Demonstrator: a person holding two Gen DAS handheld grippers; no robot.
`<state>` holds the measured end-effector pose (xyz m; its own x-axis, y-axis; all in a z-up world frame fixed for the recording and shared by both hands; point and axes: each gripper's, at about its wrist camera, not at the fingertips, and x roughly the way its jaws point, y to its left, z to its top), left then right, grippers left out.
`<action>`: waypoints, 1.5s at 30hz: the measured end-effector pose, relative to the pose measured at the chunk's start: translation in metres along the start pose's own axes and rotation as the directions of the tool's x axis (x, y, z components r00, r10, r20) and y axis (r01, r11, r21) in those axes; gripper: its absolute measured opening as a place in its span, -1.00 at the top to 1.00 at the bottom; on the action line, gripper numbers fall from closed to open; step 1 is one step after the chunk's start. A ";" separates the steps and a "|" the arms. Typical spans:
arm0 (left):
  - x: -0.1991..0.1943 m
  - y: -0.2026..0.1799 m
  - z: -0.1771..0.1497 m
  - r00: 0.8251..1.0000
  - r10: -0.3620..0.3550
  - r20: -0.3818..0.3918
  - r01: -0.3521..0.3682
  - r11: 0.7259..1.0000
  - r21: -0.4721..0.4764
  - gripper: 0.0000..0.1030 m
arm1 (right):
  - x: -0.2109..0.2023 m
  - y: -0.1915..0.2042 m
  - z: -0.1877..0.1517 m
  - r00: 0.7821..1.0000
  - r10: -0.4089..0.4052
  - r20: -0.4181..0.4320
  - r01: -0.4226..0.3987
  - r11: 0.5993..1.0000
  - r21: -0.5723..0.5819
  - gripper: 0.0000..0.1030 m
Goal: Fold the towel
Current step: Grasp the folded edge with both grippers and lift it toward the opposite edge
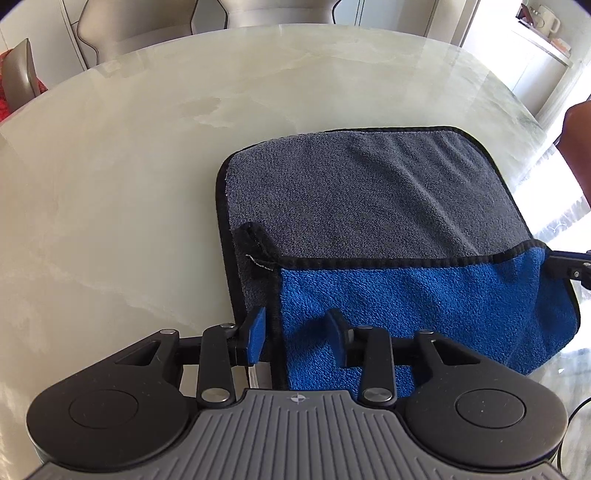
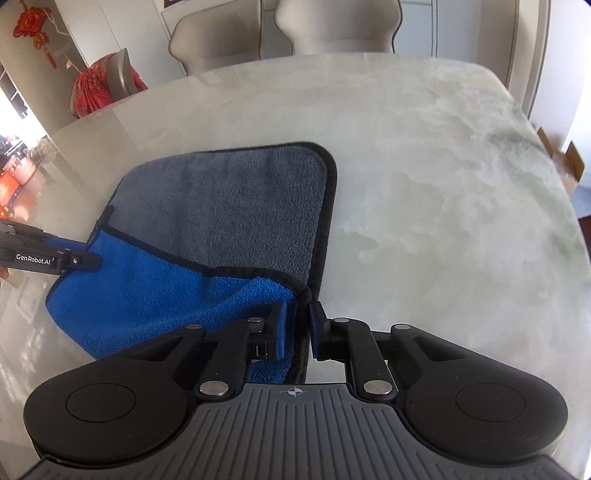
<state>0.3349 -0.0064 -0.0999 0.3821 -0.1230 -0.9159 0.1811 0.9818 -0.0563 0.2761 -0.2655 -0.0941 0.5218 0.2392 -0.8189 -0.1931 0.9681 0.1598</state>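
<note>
A towel (image 1: 369, 199), grey on one face and blue on the other with a black hem, lies on the marble table (image 1: 110, 184); its near edge is turned over so a blue band (image 1: 424, 295) shows. My left gripper (image 1: 297, 332) is open with its jaws on either side of the near left hem. My right gripper (image 2: 299, 325) is shut on the near right corner of the towel (image 2: 221, 206). The left gripper also shows at the left of the right wrist view (image 2: 74, 260), and the right one at the right edge of the left wrist view (image 1: 569, 269).
The round pale marble table (image 2: 443, 184) stretches beyond the towel. Beige chairs (image 2: 332, 29) stand at its far side. A chair with red cloth (image 2: 99, 85) is at the back left. A cardboard box (image 2: 569, 166) sits on the floor to the right.
</note>
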 end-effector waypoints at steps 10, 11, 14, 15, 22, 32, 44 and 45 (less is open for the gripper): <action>-0.015 0.004 -0.009 0.998 -0.046 0.036 0.047 0.999 -0.016 0.86 | -0.004 0.010 -0.001 0.999 0.037 0.016 -0.036 0.997 -0.067 0.86; -0.017 0.004 -0.009 0.998 -0.049 0.039 0.050 0.999 -0.015 0.86 | -0.002 0.010 -0.001 0.999 0.040 0.009 -0.039 0.997 -0.066 0.83; -0.015 0.007 -0.007 0.998 -0.055 0.034 0.056 0.998 -0.027 0.83 | 0.004 0.008 0.000 0.999 0.043 -0.004 -0.043 0.997 -0.058 0.82; -0.014 0.008 -0.006 0.998 -0.058 0.030 0.059 0.998 -0.035 0.79 | 0.006 0.008 0.001 0.999 0.041 -0.005 -0.042 0.998 -0.054 0.82; -0.006 0.011 0.002 0.997 -0.075 0.024 0.077 0.994 -0.084 0.37 | 0.010 0.003 0.002 0.999 0.050 0.009 -0.050 0.998 -0.029 0.78; -0.021 0.013 0.001 0.992 -0.080 0.096 0.088 0.993 -0.081 0.90 | -0.005 0.005 0.003 0.995 0.074 0.070 -0.071 0.996 -0.046 0.88; -0.049 0.044 0.021 0.971 -0.005 0.238 0.046 0.985 -0.167 0.89 | 0.002 -0.001 0.055 0.987 0.037 0.154 -0.020 0.994 -0.112 0.88; -0.046 0.045 0.024 0.970 -0.001 0.242 0.043 0.985 -0.168 0.88 | 0.005 -0.003 0.062 0.986 0.034 0.161 -0.016 0.994 -0.112 0.88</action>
<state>0.3476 0.0397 -0.0506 0.5899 -0.1556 -0.7924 0.0431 0.9859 -0.1615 0.3306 -0.2627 -0.0648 0.6418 0.2805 -0.7137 -0.2934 0.9497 0.1095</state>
